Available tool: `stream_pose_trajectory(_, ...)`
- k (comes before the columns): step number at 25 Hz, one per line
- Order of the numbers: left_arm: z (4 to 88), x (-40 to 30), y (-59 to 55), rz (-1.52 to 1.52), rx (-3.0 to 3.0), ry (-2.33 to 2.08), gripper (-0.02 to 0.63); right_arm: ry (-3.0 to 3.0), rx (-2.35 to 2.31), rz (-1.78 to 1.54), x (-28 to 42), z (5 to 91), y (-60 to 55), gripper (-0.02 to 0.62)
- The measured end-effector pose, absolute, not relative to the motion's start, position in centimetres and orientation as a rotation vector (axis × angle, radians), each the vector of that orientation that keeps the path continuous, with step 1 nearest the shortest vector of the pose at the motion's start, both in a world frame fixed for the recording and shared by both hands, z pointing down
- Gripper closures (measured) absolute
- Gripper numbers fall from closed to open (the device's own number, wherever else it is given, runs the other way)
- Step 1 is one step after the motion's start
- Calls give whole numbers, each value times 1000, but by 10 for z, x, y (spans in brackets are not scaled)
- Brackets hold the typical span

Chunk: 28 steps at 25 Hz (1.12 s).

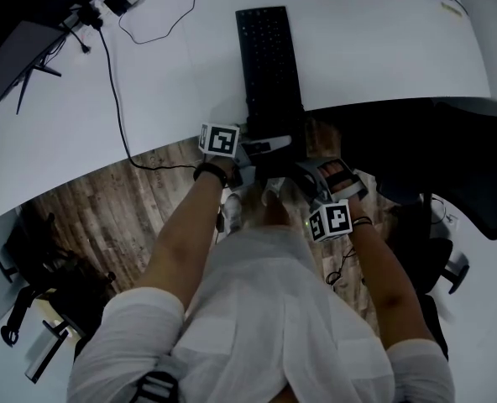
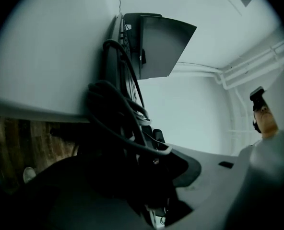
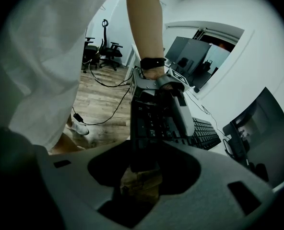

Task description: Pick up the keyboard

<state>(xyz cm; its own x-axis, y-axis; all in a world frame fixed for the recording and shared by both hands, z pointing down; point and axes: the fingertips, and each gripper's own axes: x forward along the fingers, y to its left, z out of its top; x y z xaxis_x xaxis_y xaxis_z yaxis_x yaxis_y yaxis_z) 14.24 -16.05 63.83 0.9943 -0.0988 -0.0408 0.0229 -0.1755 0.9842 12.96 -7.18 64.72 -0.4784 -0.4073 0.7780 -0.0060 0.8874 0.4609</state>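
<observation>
Head view: black keyboard (image 1: 269, 65) lies lengthwise on the white bench (image 1: 383, 49), long axis running 12 to 6 o'clock. Its near end overhangs the bench edge above the wood floor (image 1: 89, 200).

Left hand-held gripper (image 1: 261, 147) comes in from 9 o'clock of that near end, with its marker cube (image 1: 219, 139) outboard. Jaws are clamped across the keyboard. In the right gripper view one grey finger (image 3: 183, 116) lies flat on the keys.

Right hand-held gripper (image 1: 297, 173) sits at 5 o'clock of the same end. Jaws are pinching the keyboard's end edge, which stands in the gap (floor visible below it).

A black cable (image 1: 114, 82) trails over the bench at 9 o'clock of the keyboard, well apart from it.

Left gripper view is dark: looped cables and a monitor (image 2: 161, 44) at 12 o'clock.
</observation>
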Motion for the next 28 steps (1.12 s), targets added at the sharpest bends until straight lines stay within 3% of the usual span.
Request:
stream_pose_trajectory(9,649,143,-162,-35,1749,-146,518,-2051,319,-453,131,638,-60,414)
stream_pose_trajectory(28,606,130,-97,58,1811,-173,509,-2209,1050,-89,162,538,-117,463)
